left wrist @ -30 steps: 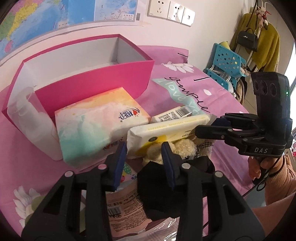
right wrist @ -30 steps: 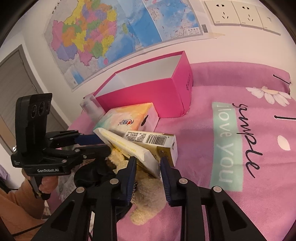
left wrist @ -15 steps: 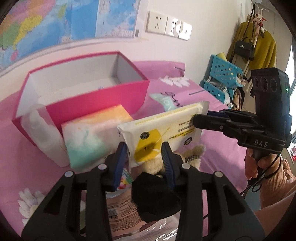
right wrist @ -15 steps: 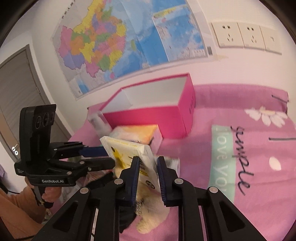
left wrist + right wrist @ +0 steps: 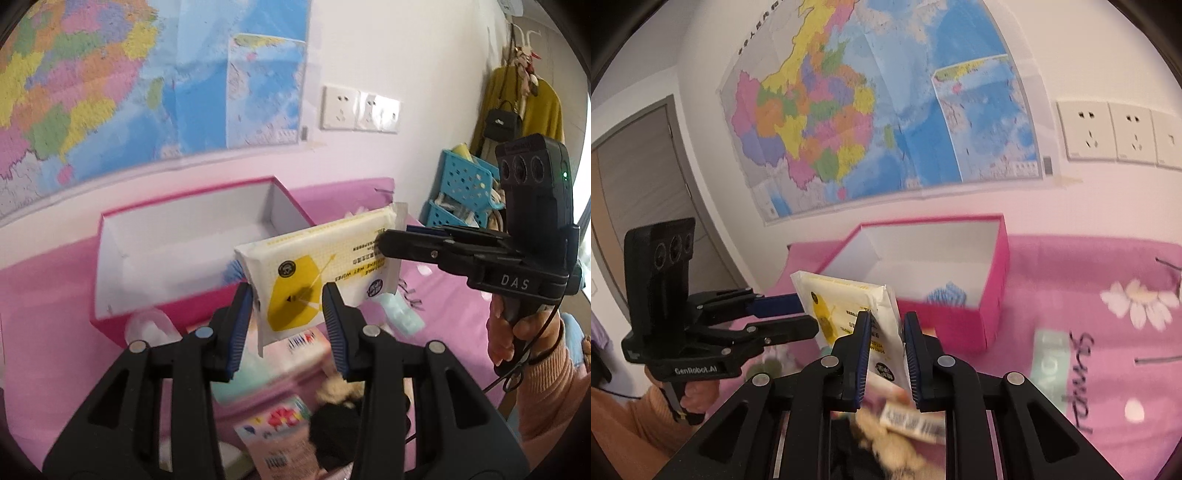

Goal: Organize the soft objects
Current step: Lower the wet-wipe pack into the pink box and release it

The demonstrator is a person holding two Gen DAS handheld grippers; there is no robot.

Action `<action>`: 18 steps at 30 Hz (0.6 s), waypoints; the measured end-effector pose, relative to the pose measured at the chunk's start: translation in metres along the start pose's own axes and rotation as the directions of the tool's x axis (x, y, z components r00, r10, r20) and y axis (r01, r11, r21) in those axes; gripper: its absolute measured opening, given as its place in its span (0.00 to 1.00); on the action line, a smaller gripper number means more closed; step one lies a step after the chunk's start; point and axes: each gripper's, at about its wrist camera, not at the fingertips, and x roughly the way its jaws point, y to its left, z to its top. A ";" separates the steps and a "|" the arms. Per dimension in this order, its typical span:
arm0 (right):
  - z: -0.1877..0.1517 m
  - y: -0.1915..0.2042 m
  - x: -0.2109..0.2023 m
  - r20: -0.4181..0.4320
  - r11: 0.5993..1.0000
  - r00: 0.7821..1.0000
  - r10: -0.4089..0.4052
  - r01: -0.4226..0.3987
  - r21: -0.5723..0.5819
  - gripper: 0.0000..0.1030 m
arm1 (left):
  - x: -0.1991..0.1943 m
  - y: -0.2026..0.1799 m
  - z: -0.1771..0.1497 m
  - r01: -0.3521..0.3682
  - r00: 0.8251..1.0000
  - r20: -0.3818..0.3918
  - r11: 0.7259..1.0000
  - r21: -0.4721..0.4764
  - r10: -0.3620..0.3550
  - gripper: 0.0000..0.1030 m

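Pink bedspread [image 5: 1089, 266] printed with a white daisy [image 5: 1137, 301], a teal panel and black script. Directly on it: open pink box [image 5: 147, 310] near the wall; just in front, a clear bottle [image 5: 147, 328], a pastel tissue pack [image 5: 266, 373], a barcoded carton [image 5: 916, 422], a plush toy [image 5: 886, 443], something black [image 5: 332, 428], a printed packet [image 5: 280, 439].

"DAS" stands on the right gripper [image 5: 382, 245], right of frame; "GenRobot.AI" on the left gripper [image 5: 809, 317], lower left. The wipes pack [image 5: 321, 266] reads "WET WIPES", upside down.

A coloured map [image 5: 882, 110] and white sockets [image 5: 1119, 133] hang on the pale wall.
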 end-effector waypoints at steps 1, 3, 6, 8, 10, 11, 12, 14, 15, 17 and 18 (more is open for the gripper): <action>0.005 -0.001 0.003 0.005 1.000 1.000 0.000 0.000 0.001 0.17 | 0.002 0.004 0.006 -0.010 1.000 0.001 1.000 -0.002 0.010 0.40; 0.018 -0.005 0.011 0.011 1.000 1.000 0.011 -0.011 0.011 0.17 | 0.005 0.010 0.015 -0.025 1.000 0.003 1.000 -0.013 0.025 0.40; 0.035 -0.011 0.025 0.009 0.999 1.000 0.017 -0.018 0.027 0.17 | 0.014 0.019 0.029 -0.045 0.999 0.000 0.999 -0.028 0.045 0.40; 0.044 -0.014 0.035 0.006 0.999 1.000 0.012 -0.012 0.031 0.17 | 0.022 0.026 0.036 -0.055 0.998 -0.011 0.998 -0.040 0.055 0.40; 0.049 -0.018 0.043 0.002 0.999 1.000 0.016 -0.016 0.043 0.17 | 0.032 0.032 0.041 -0.062 0.998 -0.032 0.996 -0.061 0.060 0.40; 0.052 -0.021 0.050 -0.005 0.999 1.000 0.008 -0.008 0.045 0.17 | 0.038 0.036 0.043 -0.064 0.997 -0.045 0.995 -0.079 0.060 0.40; 0.053 -0.024 0.055 -0.012 0.999 1.000 0.008 -0.007 0.053 0.17 | 0.045 0.040 0.044 -0.066 0.996 -0.061 0.993 -0.096 0.061 0.40; 0.055 -0.031 0.067 -0.034 0.997 0.999 0.007 -0.005 0.071 0.17 | 0.054 0.046 0.044 -0.077 0.994 -0.084 0.990 -0.117 0.067 0.40; 0.055 -0.034 0.074 -0.045 0.997 0.999 0.004 0.000 0.079 0.17 | 0.059 0.048 0.043 -0.085 0.993 -0.094 0.989 -0.121 0.074 0.40; 0.054 -0.042 0.087 -0.076 0.995 0.997 0.007 0.000 0.097 0.17 | 0.069 0.052 0.042 -0.099 0.990 -0.117 0.987 -0.127 0.085 0.40; 0.053 -0.044 0.091 -0.086 0.995 0.996 0.001 0.007 0.100 0.17 | 0.073 0.053 0.041 -0.105 0.988 -0.127 0.986 -0.128 0.089 0.40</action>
